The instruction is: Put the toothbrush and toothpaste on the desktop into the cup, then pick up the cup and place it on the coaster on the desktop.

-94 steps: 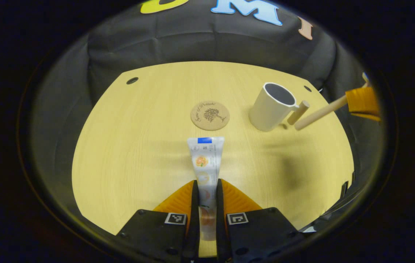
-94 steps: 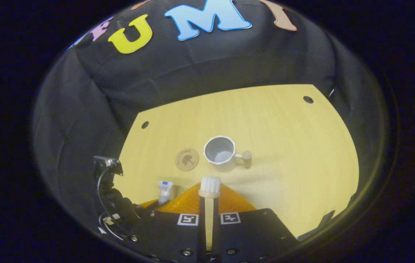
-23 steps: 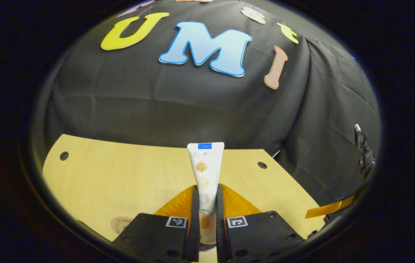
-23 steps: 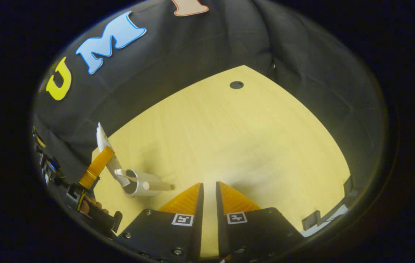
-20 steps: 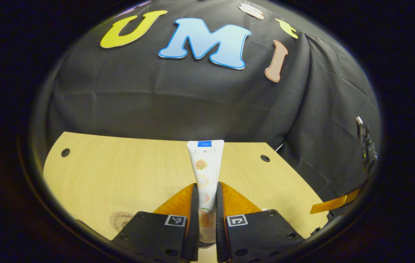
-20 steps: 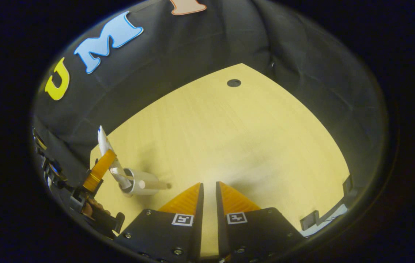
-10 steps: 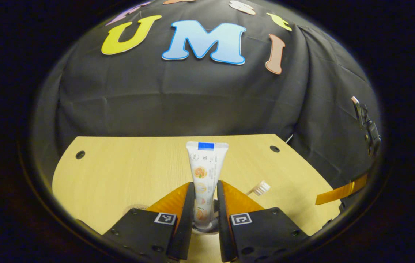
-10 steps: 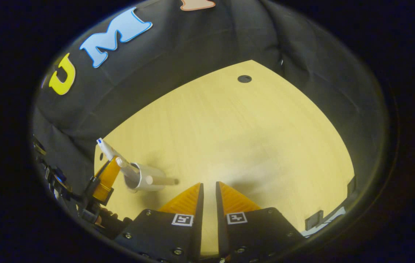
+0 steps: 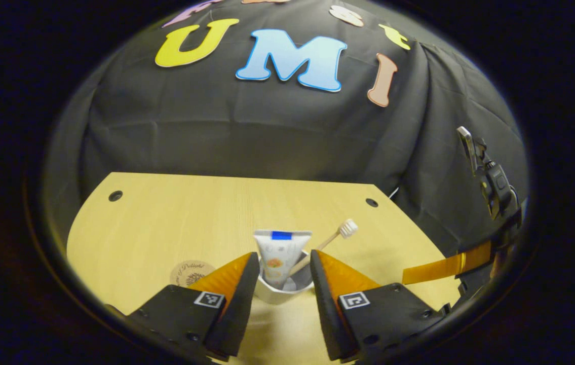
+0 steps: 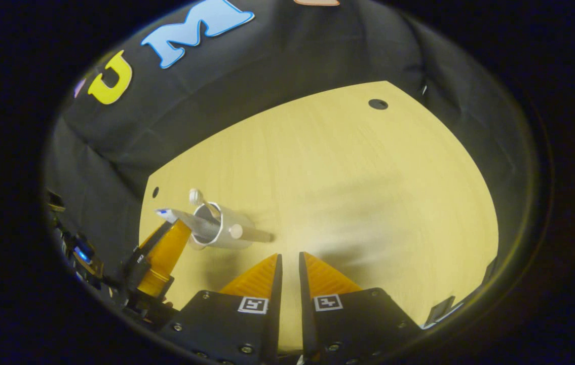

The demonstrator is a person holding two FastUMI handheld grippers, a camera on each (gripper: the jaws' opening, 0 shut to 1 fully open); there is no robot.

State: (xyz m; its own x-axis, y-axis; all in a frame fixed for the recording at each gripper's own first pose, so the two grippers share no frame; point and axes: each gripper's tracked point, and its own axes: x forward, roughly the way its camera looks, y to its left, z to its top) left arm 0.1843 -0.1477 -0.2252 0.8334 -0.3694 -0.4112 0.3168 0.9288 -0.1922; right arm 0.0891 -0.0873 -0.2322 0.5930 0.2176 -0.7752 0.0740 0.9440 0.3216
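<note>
Toothpaste tube [image 9: 278, 252] and toothbrush [image 9: 339, 235] are sitting in the white cup [image 9: 282, 293]; left claw [image 9: 281, 263] gaping empty, right claw [image 10: 287, 268] nearly closed, empty. Cork coaster [image 9: 192, 272] is waiting just beside.

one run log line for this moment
left gripper: open, by cup | toothpaste: in cup | toothbrush: in cup | right gripper: shut, empty | coaster: bare

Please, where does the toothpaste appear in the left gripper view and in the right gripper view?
Left gripper view: toothpaste stands in the cup, low centre.
Right gripper view: toothpaste sticks out of the cup at the left.
Shared landmark: the toothbrush in the same cup.
</note>
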